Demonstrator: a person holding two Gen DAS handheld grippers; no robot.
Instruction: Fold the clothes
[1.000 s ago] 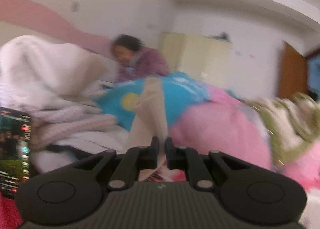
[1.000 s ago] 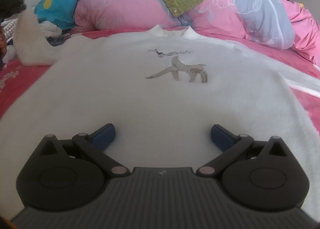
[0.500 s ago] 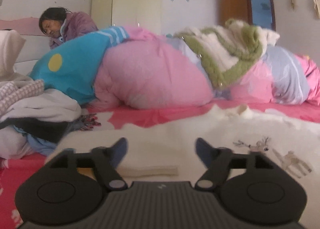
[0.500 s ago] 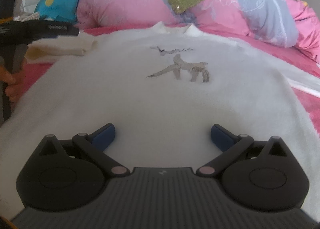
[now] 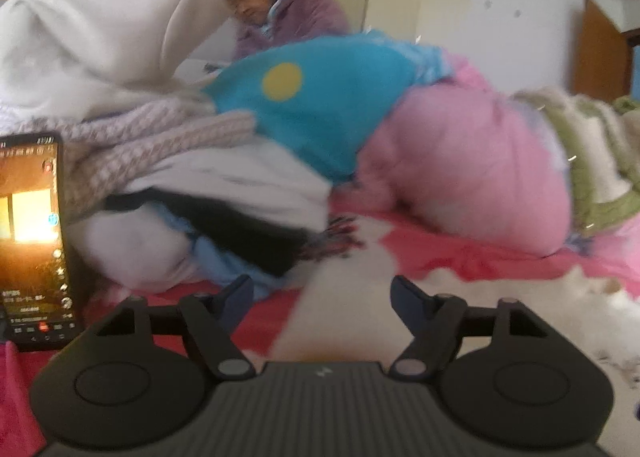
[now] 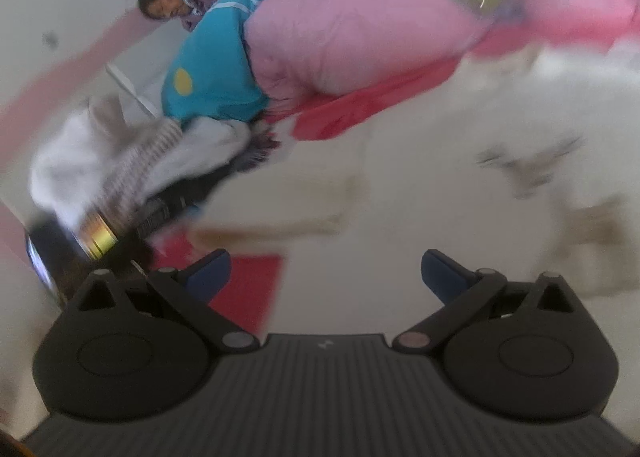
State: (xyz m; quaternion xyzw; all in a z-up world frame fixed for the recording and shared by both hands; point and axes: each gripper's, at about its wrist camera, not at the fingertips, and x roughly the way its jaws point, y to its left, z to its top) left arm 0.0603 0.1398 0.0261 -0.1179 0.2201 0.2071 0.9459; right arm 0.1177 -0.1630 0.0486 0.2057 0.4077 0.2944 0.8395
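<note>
two grippers — left gripper (image 5: 322, 291), right gripper (image 6: 325, 271) — over one white sweater (image 6: 420, 185)

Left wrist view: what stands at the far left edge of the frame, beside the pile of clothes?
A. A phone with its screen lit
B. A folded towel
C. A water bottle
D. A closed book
A. A phone with a lit screen stands upright at the left edge, next to the pile of clothes on the red bedcover.
</note>
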